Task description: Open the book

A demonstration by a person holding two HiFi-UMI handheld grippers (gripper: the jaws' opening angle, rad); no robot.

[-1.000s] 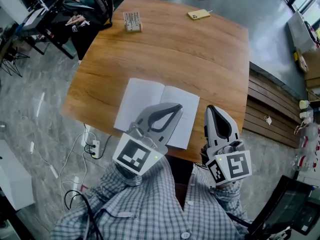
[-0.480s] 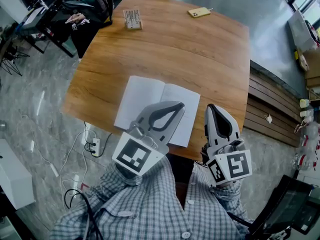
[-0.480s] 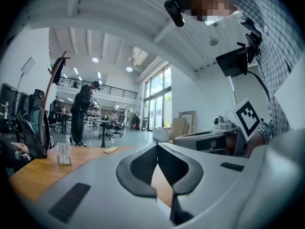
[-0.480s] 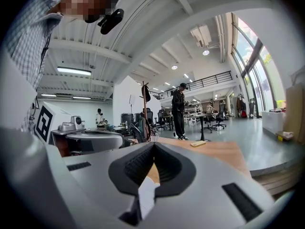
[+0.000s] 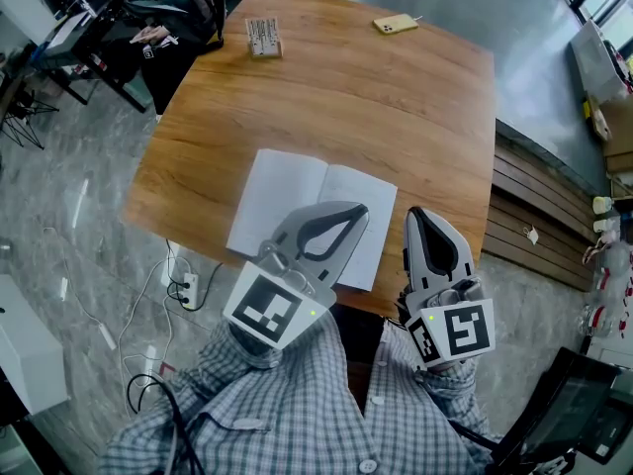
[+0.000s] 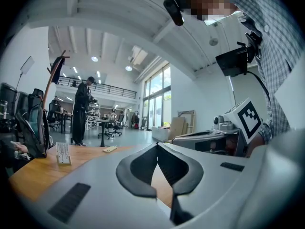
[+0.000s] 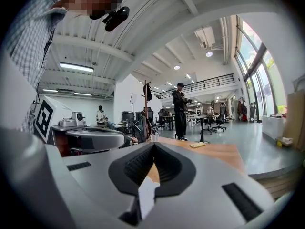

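A: Grippers first. What state are they in?
B: Left gripper has its jaws together, tips meeting, nothing between them. Right gripper is the same, closed and empty. A white sliver shows low in its gap, can't tell what it is. In the head view both hang side by side above the near table edge, left gripper over the right-hand page, right gripper just beside the book.
A: And the book?
B: Thin white paper book lies flat and already spread open, blank pages up, near the front edge of the brown wooden table. Task looks done.
A: Handling?
B: Light and floppy, and the pages would tear or crease easily — it likely slides on the smooth wood. I'd pinch a free outer corner of a page or cover and pin the other half with the second gripper.
A: Anything else out there?
B: Yellow phone and a small pale rack at the far edge, well apart from the book.
A: Change from the earlier frames?
B: Basically none. Book open then too, both grippers closed in the same spots — only the framing drifts slightly.
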